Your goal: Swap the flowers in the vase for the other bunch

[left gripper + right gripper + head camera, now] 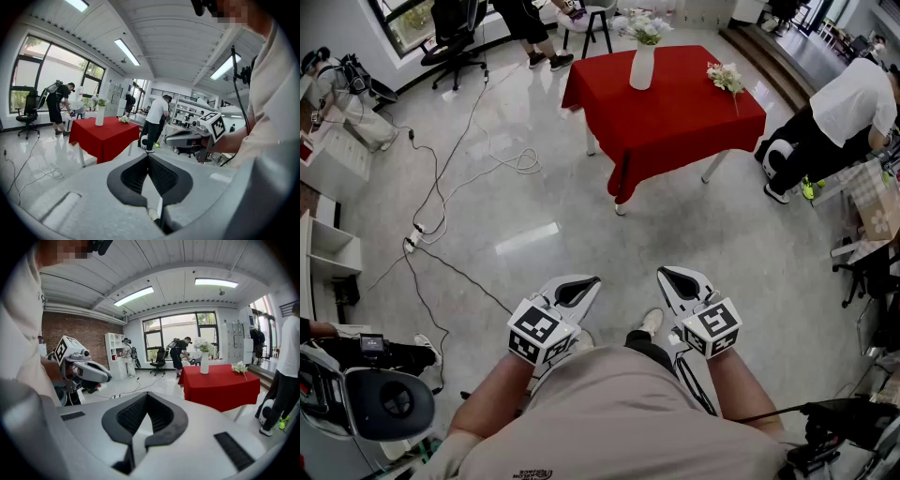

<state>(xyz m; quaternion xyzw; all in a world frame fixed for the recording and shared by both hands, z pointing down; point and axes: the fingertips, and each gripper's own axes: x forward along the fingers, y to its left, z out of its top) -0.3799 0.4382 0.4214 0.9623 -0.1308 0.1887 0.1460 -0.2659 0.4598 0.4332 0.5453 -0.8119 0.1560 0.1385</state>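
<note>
A red-clothed table (675, 112) stands far ahead across the floor. On it a white vase (642, 67) holds white flowers (645, 28), and a second bunch (727, 77) lies near the table's right edge. My left gripper (592, 279) and right gripper (662, 273) hover side by side close to my body, both shut and holding nothing, far from the table. The left gripper view shows its closed jaws (148, 157) with the vase (100, 116) and loose bunch (124, 119) beyond. In the right gripper view the shut tips (146, 394) point toward the vase (204, 363) and bunch (240, 367).
Cables (441, 187) and a power strip (412, 239) trail over the glossy floor at left. A person (853, 103) bends over at the table's right. An office chair (455, 37) and another person stand at the back. Equipment (356, 394) sits at my lower left.
</note>
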